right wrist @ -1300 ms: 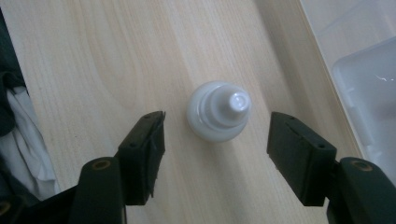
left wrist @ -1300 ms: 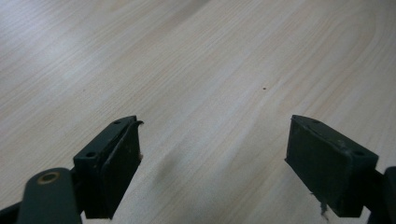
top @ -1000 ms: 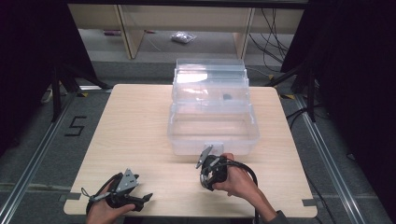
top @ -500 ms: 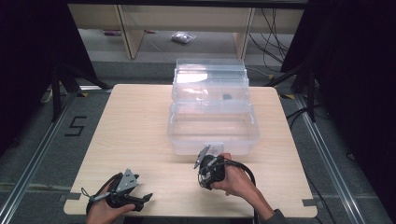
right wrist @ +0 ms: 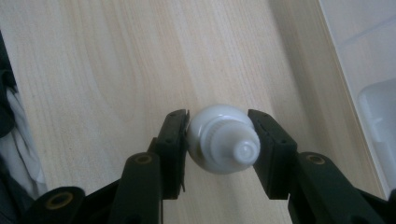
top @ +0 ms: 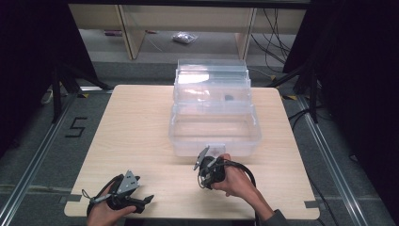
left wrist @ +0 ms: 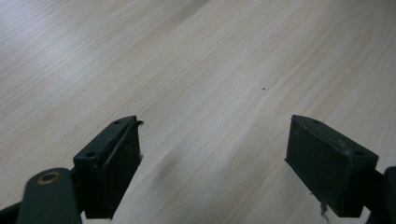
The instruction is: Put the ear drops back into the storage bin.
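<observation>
White plastic bottle (right wrist: pixel 223 139) pinched btw right gripper (right wrist: pixel 219 140) pads, jaws just closed on it, near edge of table (top: pixel 141 122), just in front of clear bin (top: pixel 214 127). Left gripper (left wrist: pixel 212 154) wide open, nothing in it, near-left. Risk: round, smooth body could slip or twist out on lift, grip narrow.

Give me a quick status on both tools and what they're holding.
Right tool just closed on the white bottle. Left tool open, empty, low over the table. Clear plastic box just ahead of the right tool, nothing between.
</observation>
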A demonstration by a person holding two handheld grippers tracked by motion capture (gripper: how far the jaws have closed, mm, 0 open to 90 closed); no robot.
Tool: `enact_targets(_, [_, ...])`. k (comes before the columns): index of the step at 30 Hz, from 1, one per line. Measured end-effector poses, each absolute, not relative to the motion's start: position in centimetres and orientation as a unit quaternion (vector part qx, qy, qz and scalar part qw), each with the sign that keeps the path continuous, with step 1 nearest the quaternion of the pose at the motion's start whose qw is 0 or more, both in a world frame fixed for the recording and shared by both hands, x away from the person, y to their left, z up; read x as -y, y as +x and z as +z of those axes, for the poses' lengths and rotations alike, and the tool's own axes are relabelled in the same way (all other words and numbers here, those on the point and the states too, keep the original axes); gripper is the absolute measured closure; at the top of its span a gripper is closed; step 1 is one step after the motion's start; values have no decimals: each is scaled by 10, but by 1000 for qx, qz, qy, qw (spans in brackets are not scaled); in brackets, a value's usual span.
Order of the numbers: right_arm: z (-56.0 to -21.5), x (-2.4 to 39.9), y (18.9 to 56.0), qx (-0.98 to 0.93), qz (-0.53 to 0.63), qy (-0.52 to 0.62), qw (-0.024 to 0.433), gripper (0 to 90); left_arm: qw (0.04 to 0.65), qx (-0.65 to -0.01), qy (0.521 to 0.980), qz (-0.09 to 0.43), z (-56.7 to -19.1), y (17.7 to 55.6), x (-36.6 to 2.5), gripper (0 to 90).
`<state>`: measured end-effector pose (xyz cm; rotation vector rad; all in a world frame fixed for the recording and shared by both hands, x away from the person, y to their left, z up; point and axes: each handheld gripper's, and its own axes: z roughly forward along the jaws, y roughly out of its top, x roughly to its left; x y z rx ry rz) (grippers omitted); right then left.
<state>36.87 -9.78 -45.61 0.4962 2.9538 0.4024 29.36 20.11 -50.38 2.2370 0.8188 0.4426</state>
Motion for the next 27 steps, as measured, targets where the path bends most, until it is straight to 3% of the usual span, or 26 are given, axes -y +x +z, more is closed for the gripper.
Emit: enact_targets(27, [-423,116,378,-968,166,175,68,602,351,-317,864,172,-504,294,-201,173])
